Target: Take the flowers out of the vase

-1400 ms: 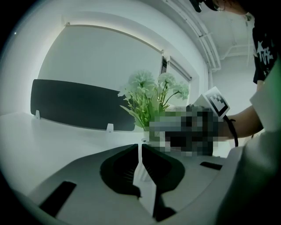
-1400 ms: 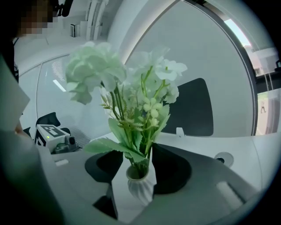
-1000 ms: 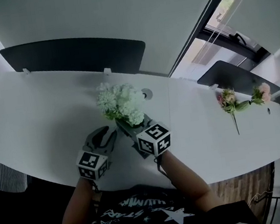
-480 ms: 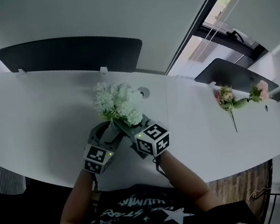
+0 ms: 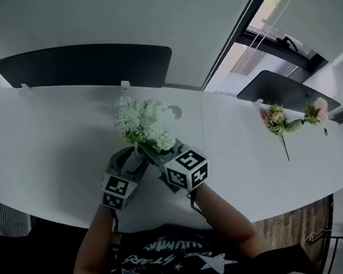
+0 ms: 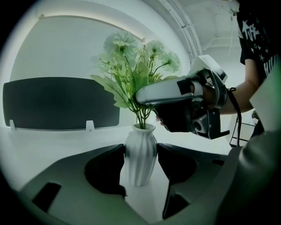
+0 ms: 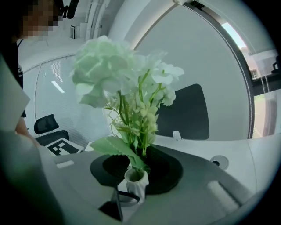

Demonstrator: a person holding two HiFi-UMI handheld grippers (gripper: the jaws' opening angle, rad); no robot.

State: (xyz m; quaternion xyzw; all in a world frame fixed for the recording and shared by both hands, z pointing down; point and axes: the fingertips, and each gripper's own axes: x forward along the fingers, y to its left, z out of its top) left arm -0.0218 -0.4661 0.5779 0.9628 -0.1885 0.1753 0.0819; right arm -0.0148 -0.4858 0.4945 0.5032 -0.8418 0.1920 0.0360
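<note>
The task is at its start as far as this bunch goes: the white and green flowers (image 5: pixel 146 125) are all still seated in the vase (image 6: pixel 140 169), which stands upright on the white worktop (image 5: pixel 44 132) near the person, roughly in the middle of the near edge. The left claw (image 6: pixel 141 153) is clenched on the vase, one jaw against each side of its ribbed body, so the vase looks braced for the pull. The right claw (image 7: pixel 137 163) comes in from the right at a higher level and is closed round the stems (image 6: pixel 141 115) just above the vase mouth; in its own view the dark pads sit tight on either side of the stems, so I judge that it is grasping them, not merely framing them. The stems run straight down into the neck with no gap showing under them, so the lift has not yet begun. What is left is the whole removal: drawing the bunch up and clear of the neck while the vase is held down, then laying it on the worktop. Well apart on the far right lie some pink flowers (image 5: pixel 278 121) flat on the worktop, outside any vase; whether they belong to this task cannot be told.
</note>
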